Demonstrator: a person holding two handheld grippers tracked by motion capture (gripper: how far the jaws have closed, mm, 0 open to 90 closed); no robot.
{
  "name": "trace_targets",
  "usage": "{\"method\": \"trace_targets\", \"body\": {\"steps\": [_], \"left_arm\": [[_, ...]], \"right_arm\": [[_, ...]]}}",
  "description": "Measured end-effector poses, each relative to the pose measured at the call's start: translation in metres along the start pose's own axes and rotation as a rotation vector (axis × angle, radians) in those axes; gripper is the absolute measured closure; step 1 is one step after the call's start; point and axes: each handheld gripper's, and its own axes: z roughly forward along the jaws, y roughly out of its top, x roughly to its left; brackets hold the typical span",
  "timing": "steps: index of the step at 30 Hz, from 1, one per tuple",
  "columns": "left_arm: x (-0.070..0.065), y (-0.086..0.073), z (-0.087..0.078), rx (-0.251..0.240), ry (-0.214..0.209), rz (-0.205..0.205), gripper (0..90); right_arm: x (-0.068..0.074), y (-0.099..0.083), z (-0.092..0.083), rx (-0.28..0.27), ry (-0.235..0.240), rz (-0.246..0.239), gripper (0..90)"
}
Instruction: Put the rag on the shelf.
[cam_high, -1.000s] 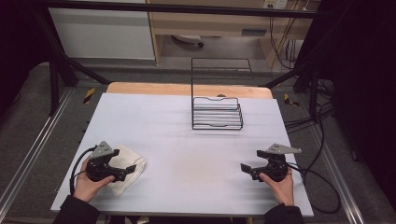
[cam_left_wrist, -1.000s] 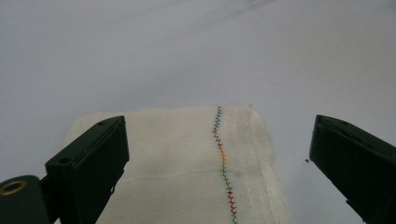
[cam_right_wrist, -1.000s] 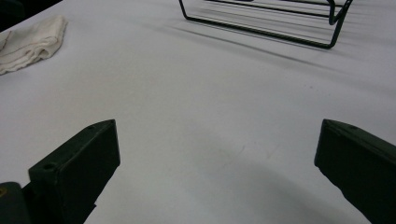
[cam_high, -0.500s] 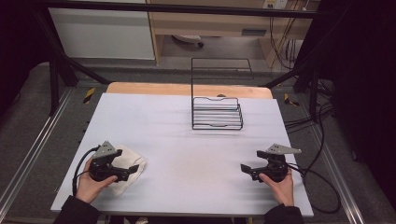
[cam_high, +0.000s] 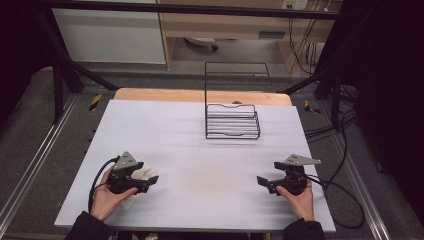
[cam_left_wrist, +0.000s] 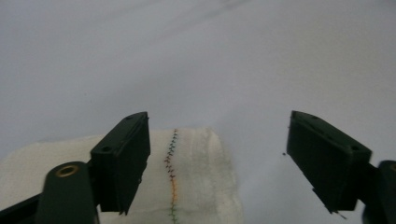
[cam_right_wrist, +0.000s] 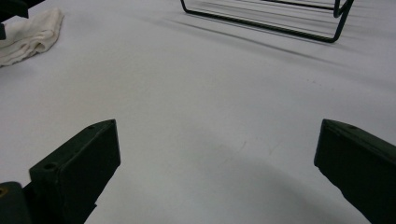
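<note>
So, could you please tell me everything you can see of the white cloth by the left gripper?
The white cloth looks like soft woven fabric, folded into a small pad, with a line of multicoloured stitching running down it. It lies flat on the table at the near left. The left gripper sits over it, jaws apart and just closing, one jaw resting on the cloth.

Left gripper (cam_high: 142, 182): your left hand (cam_high: 107, 197) holds it low at the near left, jaws pointing right; they have just been closing and stand apart.
Right gripper (cam_high: 263, 181): your right hand (cam_high: 299, 199) holds it low at the near right, jaws pointing left, spread wide with nothing between them.
</note>
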Motion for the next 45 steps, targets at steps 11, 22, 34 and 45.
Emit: {"method": "trace_targets", "body": {"steps": [11,22,34,45], "left_arm": [[-0.007,0.001,0.013,0.085,0.023,0.013,49.8],[-0.003,-0.001,0.023,0.121,0.058,-0.030,67.0],[-0.004,0.003,0.027,0.149,0.082,-0.046,82.3],[-0.003,0.007,0.021,0.107,0.066,-0.104,85.9]], "right_arm": [[0.000,0.000,0.001,0.011,-0.002,-0.007,1.1],[0.000,0.000,0.001,0.013,-0.003,-0.007,1.1],[0.000,0.000,0.002,0.016,-0.003,-0.007,1.2],[0.000,0.000,0.002,0.015,-0.003,-0.004,1.2]]}}
